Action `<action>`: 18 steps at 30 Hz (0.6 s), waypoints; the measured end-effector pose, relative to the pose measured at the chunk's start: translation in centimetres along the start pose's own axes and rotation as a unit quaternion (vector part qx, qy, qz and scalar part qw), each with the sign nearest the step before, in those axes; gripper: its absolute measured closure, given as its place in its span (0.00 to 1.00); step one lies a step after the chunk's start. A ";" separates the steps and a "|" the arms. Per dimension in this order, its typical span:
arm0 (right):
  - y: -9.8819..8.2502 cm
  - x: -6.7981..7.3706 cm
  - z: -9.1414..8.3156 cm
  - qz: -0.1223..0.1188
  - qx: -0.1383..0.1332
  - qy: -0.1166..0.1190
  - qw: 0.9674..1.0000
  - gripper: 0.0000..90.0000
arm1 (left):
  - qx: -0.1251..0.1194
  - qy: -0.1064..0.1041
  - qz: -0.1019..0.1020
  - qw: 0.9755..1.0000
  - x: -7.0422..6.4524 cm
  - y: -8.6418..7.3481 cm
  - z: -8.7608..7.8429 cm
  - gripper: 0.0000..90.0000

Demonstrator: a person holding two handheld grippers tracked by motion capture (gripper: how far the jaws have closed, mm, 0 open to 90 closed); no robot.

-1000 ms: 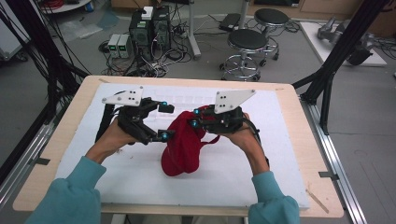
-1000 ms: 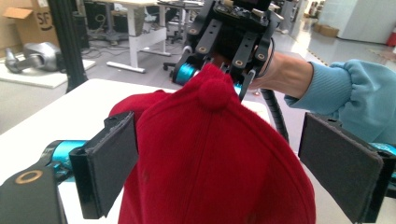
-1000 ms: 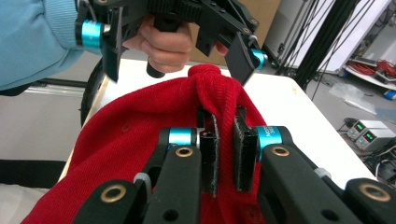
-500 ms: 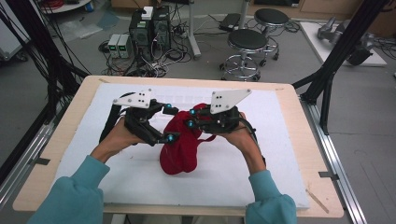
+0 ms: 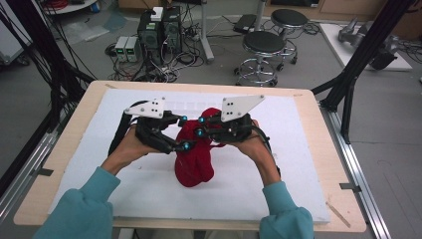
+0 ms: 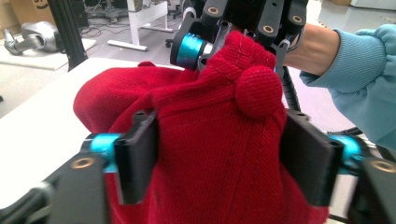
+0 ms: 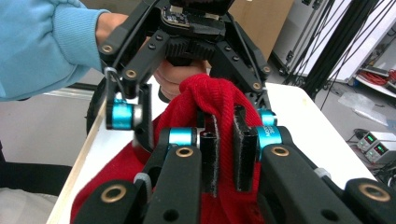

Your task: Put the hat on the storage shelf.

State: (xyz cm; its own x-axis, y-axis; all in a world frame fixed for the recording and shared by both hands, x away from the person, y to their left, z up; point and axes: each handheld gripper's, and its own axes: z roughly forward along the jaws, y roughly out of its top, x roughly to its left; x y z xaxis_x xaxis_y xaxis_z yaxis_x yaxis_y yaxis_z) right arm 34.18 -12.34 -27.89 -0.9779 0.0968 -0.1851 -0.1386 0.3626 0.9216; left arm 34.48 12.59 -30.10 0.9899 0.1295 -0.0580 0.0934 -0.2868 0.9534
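Nearest us, the red cap [image 5: 195, 152] lies mid-table on the white mat [image 5: 308, 169], its long axis running near to far, the far end lifted. Beyond, we see the right gripper [image 5: 201, 126] pinching a fold of that raised end. The left gripper [image 5: 184, 133], equally close, has just been closing; its half-closed jaws straddle the crown, pads against the cloth.

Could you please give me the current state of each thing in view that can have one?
red cap: lifted at its top, its lower part resting crumpled on the white mat.
right gripper: shut on a fold of the red cap.
left gripper: jaws have just been closing, pads against both sides of the cap.
cap's top button: exposed, just above the left gripper's jaws.
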 end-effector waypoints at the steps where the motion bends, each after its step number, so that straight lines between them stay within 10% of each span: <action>1: 0.0 0.0 0.0 0.000 0.000 0.000 1.000 0.93 | 0.001 0.001 0.001 1.000 0.0 0.0 0.0 0.41; 13: -0.1 -0.1 0.3 0.012 -0.005 -0.011 1.000 0.89 | 0.021 0.028 0.001 0.999 -0.2 0.1 -0.6 0.82; 18: -0.1 -0.3 0.0 0.027 -0.017 -0.040 0.999 0.55 | 0.015 0.034 0.007 0.999 -0.5 0.3 -0.8 0.86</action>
State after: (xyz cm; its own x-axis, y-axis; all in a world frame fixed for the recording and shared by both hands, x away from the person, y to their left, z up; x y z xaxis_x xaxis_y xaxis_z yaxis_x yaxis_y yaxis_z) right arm 34.48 -12.38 -27.95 -0.9685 0.1902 -0.1605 -0.0928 0.3225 0.9420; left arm 33.90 13.18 -29.58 0.9816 0.1895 -0.0239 0.0841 -0.3166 0.9448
